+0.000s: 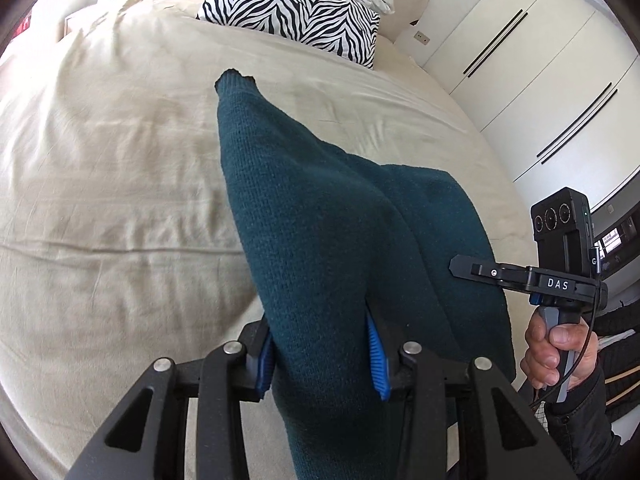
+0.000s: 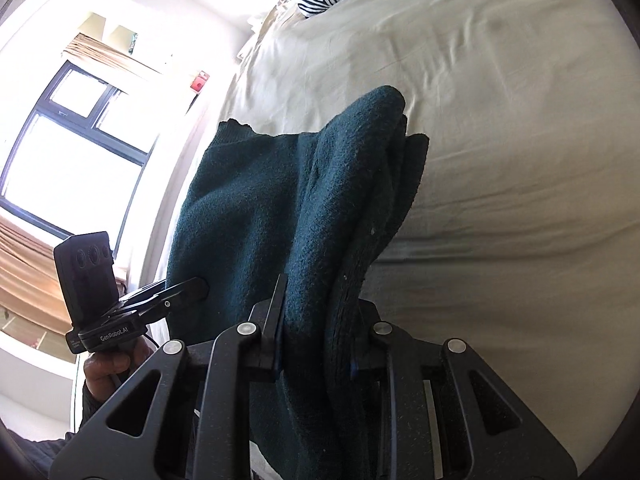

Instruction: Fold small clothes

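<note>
A dark teal knit garment (image 1: 320,220) is held up above a bed with a beige sheet (image 1: 120,160). My left gripper (image 1: 324,354) is shut on a thick fold of it, blue pads on both sides. In the right wrist view my right gripper (image 2: 316,344) is shut on another bunched fold of the same garment (image 2: 256,208), which drapes forward over the jaws. The right gripper also shows at the right of the left wrist view (image 1: 472,267), pinching the garment's edge. The left gripper shows at the left of the right wrist view (image 2: 188,290).
A zebra-print pillow (image 1: 292,8) lies at the head of the bed. White wardrobe doors (image 1: 520,60) stand to the right of the bed. A window (image 2: 68,152) is on the bed's other side.
</note>
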Demonstrator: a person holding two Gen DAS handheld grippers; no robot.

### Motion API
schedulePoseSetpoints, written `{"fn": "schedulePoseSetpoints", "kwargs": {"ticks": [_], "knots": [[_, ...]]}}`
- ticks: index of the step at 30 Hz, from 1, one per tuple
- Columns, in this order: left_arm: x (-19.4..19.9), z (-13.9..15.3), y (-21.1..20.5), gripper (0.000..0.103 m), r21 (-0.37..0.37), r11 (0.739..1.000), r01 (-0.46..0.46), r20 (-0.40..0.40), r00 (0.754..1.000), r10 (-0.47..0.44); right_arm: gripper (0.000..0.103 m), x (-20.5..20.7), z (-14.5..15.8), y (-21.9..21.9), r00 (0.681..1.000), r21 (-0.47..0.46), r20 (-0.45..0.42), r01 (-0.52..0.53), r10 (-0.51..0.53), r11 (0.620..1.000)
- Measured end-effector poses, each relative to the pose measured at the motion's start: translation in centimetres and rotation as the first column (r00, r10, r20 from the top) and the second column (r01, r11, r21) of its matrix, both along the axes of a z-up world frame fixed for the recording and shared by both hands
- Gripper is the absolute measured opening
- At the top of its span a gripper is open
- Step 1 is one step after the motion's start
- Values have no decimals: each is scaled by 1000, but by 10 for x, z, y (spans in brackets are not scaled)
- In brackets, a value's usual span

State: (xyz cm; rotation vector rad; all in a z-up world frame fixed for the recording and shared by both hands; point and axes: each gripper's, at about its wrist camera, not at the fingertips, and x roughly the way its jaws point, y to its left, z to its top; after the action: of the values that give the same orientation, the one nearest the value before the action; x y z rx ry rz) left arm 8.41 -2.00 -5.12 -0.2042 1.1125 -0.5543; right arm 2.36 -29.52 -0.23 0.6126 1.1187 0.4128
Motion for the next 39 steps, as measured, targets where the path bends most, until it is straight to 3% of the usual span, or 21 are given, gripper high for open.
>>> {"fn": "schedulePoseSetpoints", "kwargs": {"ticks": [3,5,12,17,20,22,24,25,27,29,30,31,32,34,36,39], "knots": [[-4,-30,13,42,20,1000,-18,-37,999,18,21,-7,-23,15,999,-5,-35,2,-2,1000],[-6,-44,19,46,-5,999,-34,-47,998,34,21,-21,-39,15,999,-3,-45,26,-26,1000],[-12,-55,25,56,-35,998,-47,-43,998,45,25,-25,-72,2,996,111,-65,74,-67,991],[-15,-59,31,61,-76,995,-69,-41,997,66,26,-31,-78,-4,994,179,-50,102,-95,979],[-26,-51,36,64,-57,995,-87,-6,996,87,31,-41,-67,-13,989,149,-41,149,-144,978],[-37,-41,38,64,-30,994,-102,39,994,103,41,-50,-56,-20,982,79,-16,188,-187,979],[-48,-25,40,66,8,992,-128,120,985,126,43,-65,-39,-28,973,2,26,228,-228,974],[-57,-15,40,73,16,990,-140,169,976,135,43,-72,-28,-30,967,-42,54,251,-249,967],[-76,7,41,89,44,982,-185,281,946,165,43,-91,-4,-30,948,-136,134,307,-289,942],[-99,34,40,103,98,963,-251,416,889,190,44,-112,27,-31,916,-213,253,366,-311,906],[-111,48,38,103,116,951,-287,485,852,197,49,-124,45,-33,893,-249,321,400,-315,882],[-122,62,36,103,131,937,-324,548,811,204,62,-135,62,-28,863,-275,391,440,-319,855],[-132,74,33,103,141,924,-356,598,774,207,72,-147,79,-24,824,-280,464,485,-326,829],[-146,96,30,103,139,905,-401,660,719,217,103,-172,109,-18,718,-243,602,581,-349,777],[-156,116,27,103,121,897,-426,705,673,225,103,-193,135,-10,603,-189,708,663,-368,724],[-175,143,25,103,97,889,-448,773,597,216,103,-205,164,1,526,-189,776,721,-349,666]]}}
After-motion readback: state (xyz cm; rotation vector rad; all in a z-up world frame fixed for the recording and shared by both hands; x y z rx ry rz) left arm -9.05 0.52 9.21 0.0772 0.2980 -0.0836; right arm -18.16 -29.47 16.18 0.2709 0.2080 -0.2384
